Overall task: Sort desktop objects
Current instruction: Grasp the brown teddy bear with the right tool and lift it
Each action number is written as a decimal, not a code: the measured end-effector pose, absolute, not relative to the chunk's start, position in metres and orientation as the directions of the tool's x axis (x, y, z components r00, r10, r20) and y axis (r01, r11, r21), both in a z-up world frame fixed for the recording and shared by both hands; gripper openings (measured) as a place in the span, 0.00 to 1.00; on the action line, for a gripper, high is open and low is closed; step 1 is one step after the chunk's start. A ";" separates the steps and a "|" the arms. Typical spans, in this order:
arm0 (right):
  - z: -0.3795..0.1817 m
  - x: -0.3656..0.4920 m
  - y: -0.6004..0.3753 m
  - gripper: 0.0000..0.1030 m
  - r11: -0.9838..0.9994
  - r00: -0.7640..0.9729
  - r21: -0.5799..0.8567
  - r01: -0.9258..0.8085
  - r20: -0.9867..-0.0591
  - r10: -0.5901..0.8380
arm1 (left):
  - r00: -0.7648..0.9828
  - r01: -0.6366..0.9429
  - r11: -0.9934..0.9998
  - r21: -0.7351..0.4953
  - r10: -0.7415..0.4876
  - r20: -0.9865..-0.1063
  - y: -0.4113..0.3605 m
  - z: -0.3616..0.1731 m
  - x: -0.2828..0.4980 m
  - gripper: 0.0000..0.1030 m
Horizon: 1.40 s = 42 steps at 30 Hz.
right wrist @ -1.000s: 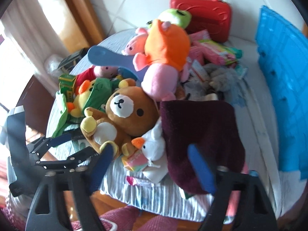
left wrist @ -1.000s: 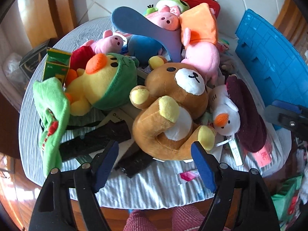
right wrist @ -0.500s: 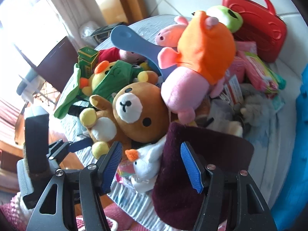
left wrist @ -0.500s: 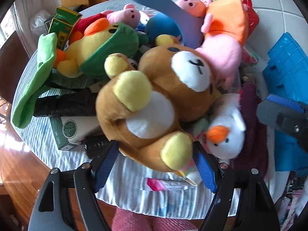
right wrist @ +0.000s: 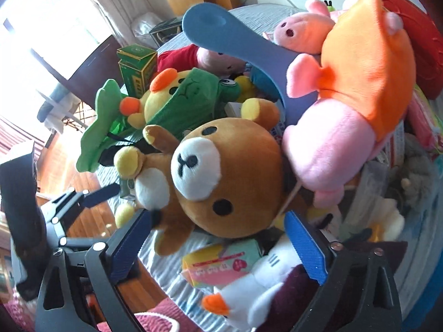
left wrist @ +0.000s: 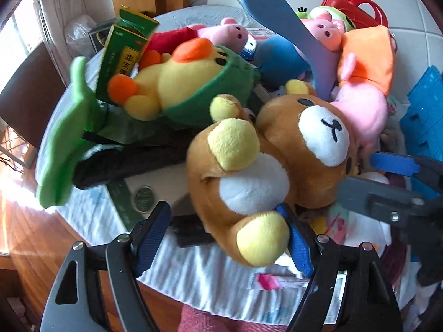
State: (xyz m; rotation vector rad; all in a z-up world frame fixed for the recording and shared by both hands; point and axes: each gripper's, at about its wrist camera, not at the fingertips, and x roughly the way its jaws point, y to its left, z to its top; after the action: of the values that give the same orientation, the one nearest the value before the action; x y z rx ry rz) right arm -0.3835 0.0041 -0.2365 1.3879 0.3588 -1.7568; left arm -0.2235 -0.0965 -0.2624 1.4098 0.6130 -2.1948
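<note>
Both grippers have dropped toward the brown bear plush [left wrist: 265, 171], left gripper [left wrist: 224, 238] jaws spread, right gripper [right wrist: 221, 246] jaws opening around its head; closing together risks a tug-of-war.

The brown bear [left wrist: 277, 166] is soft fuzzy cloth, the table cover [left wrist: 210, 274] ribbed cloth, the red case [right wrist: 426, 52] shiny plastic.

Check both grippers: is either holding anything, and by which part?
Nothing is held. The brown bear lies between both: the right gripper is opening around its head, the left gripper stands open astride its legs, fingers not clamping.
</note>
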 end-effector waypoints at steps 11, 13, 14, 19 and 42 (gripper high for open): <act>-0.268 -0.401 -0.013 1.00 -0.638 -0.019 0.254 0.727 -0.921 -0.389 | -0.363 0.570 -0.807 -0.154 -0.080 -0.928 -0.093 -0.281 -0.236 0.77; -0.272 -0.403 -0.016 1.00 -0.639 -0.030 0.241 0.731 -0.923 -0.383 | -0.363 0.570 -0.806 -0.159 -0.073 -0.929 -0.094 -0.283 -0.238 0.81; -0.273 -0.404 -0.016 1.00 -0.636 -0.032 0.240 0.733 -0.922 -0.385 | -0.362 0.572 -0.805 -0.157 -0.075 -0.929 -0.094 -0.284 -0.238 0.84; -0.278 -0.414 -0.018 1.00 -0.630 -0.016 0.273 0.727 -0.911 -0.413 | -0.352 0.577 -0.802 -0.154 -0.073 -0.933 -0.099 -0.290 -0.244 0.96; -0.210 -0.389 0.010 0.81 -0.603 -0.125 0.287 0.744 -0.827 -0.548 | -0.483 0.438 -0.899 0.010 -0.244 -0.841 -0.055 -0.206 -0.226 0.73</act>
State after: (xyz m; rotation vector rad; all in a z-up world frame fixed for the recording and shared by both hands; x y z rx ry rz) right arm -0.3891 0.0101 -0.2104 1.2419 0.2456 -1.8516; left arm -0.2260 -0.0549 -0.2063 1.3080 0.2889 -2.3901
